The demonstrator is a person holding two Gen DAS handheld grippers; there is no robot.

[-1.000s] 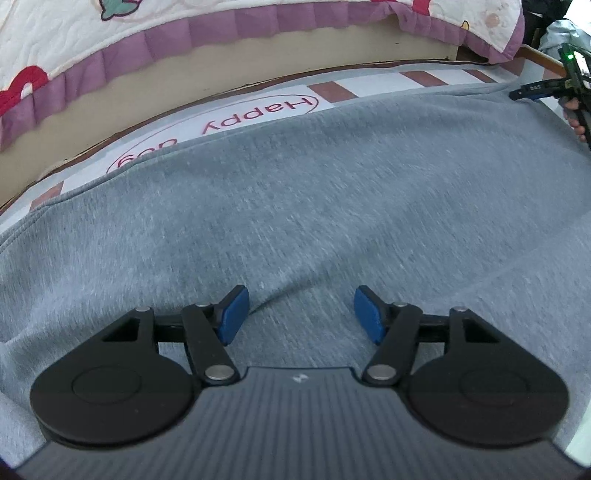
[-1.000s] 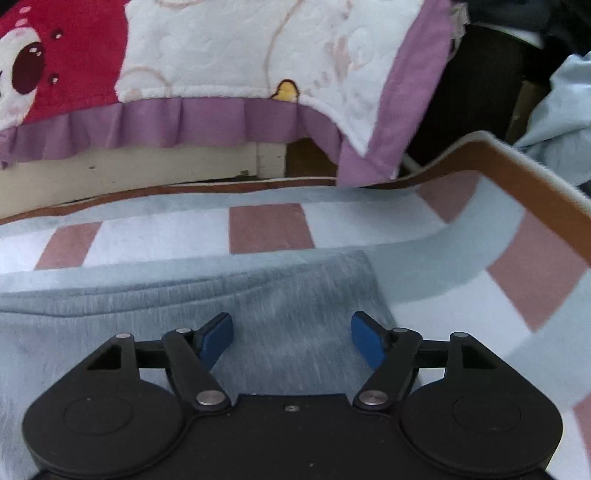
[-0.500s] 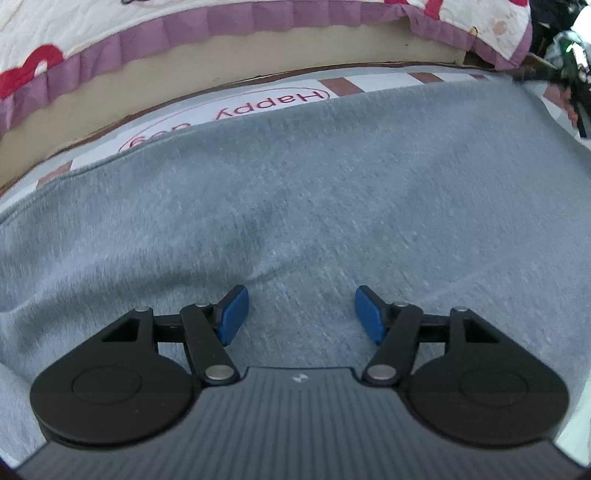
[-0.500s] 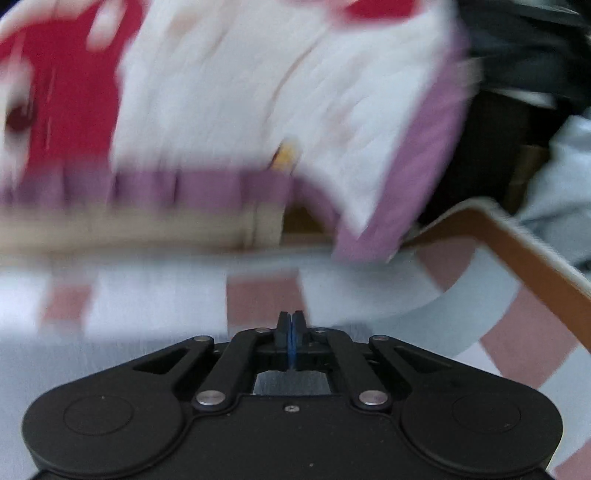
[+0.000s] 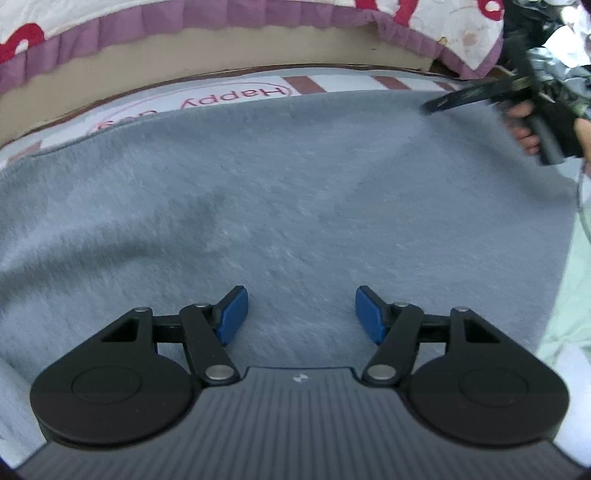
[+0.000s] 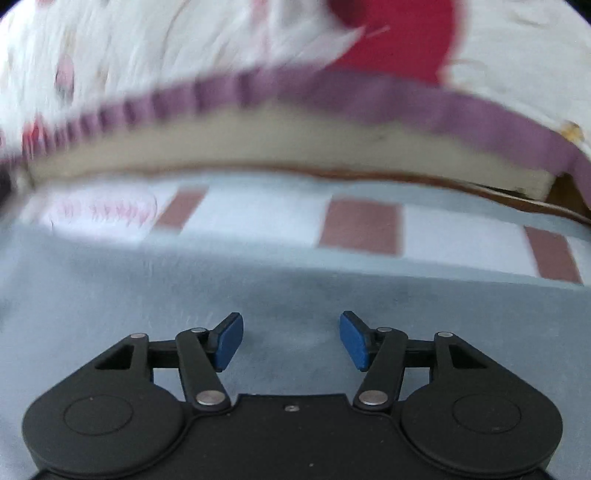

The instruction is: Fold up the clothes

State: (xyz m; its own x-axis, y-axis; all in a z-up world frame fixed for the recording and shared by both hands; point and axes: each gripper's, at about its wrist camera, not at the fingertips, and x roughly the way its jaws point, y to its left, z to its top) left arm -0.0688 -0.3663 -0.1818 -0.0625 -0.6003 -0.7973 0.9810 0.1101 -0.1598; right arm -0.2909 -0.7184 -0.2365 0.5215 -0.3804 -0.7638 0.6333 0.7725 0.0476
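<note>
A grey sweatshirt-like garment [image 5: 295, 184] lies spread flat on a striped mat [image 5: 236, 98]. My left gripper [image 5: 301, 314] hangs open just above the cloth's near part, with nothing between its blue pads. In the right wrist view my right gripper [image 6: 291, 339] is over the garment [image 6: 295, 295] near its far edge. Its jaws are opening, and only flat cloth lies under the gap, none pinched. The left wrist view shows the right gripper [image 5: 430, 107] and the hand [image 5: 524, 129] holding it above the garment's far right corner.
The mat [image 6: 443, 229] has brown-red bars and a pink "Happy" print. Behind it runs a beige bed side [image 5: 258, 51] under a white and red quilt with a purple frill [image 5: 184, 18]. Pale cloth [image 5: 569, 295] lies at the right.
My right gripper shut half a second ago and now stands open again. It has swung left along the garment's far edge, with motion blur. The left gripper has stayed open, almost in place.
</note>
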